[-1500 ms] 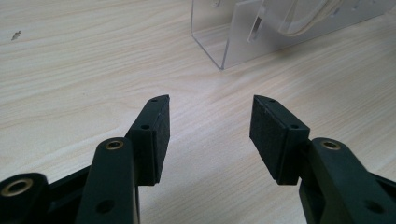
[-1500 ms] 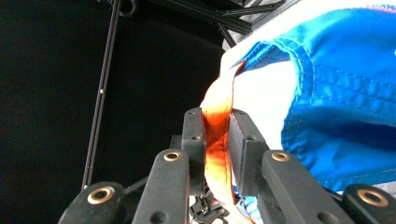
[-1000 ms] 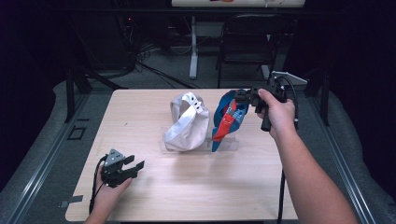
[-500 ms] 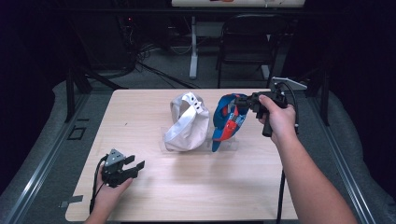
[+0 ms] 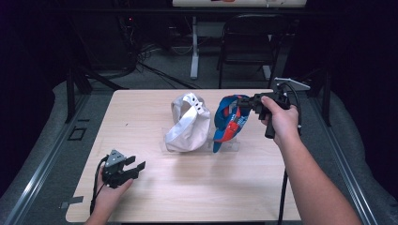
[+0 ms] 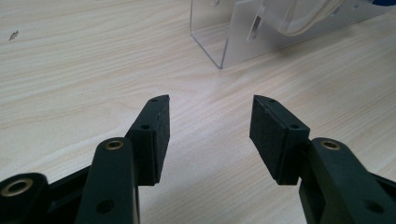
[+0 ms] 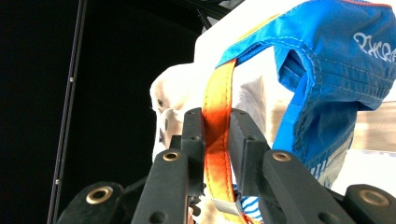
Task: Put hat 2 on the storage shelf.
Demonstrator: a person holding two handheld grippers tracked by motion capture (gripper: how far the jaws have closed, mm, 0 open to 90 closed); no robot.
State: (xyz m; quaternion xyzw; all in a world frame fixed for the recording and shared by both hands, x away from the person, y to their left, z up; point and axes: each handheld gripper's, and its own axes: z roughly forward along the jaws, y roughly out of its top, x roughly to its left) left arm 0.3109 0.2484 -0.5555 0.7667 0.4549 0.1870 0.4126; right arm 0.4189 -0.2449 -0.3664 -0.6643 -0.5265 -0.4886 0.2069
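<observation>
**Cap lifted by its orange band**

Fabric is what we are dealing with, so we expect the blue cap (image 5: 228,123) to be light, floppy and quick to sag wherever it is unsupported. We have it by the orange band (image 7: 216,140) along its inner edge, with the right gripper (image 5: 245,102) clamped on that band; the right gripper view shows the orange strip pinched flat between the two black jaws. The cap hangs at the right end of the clear stand (image 5: 170,140) in the middle of the table (image 5: 141,108), just beside the white cap (image 5: 188,124), which sits on that stand.

We judge the stitched band the best place to hold: it is doubled and firmer than the crown, so it should not slip out or bunch. The brim may be stiffer, but we cannot see it well enough to say. A thin grip on cloth can creep, so we would move slowly.

Our left gripper (image 5: 133,168) rests low near the table's front-left, jaws spread wide with nothing between them, pointed toward the stand.
</observation>
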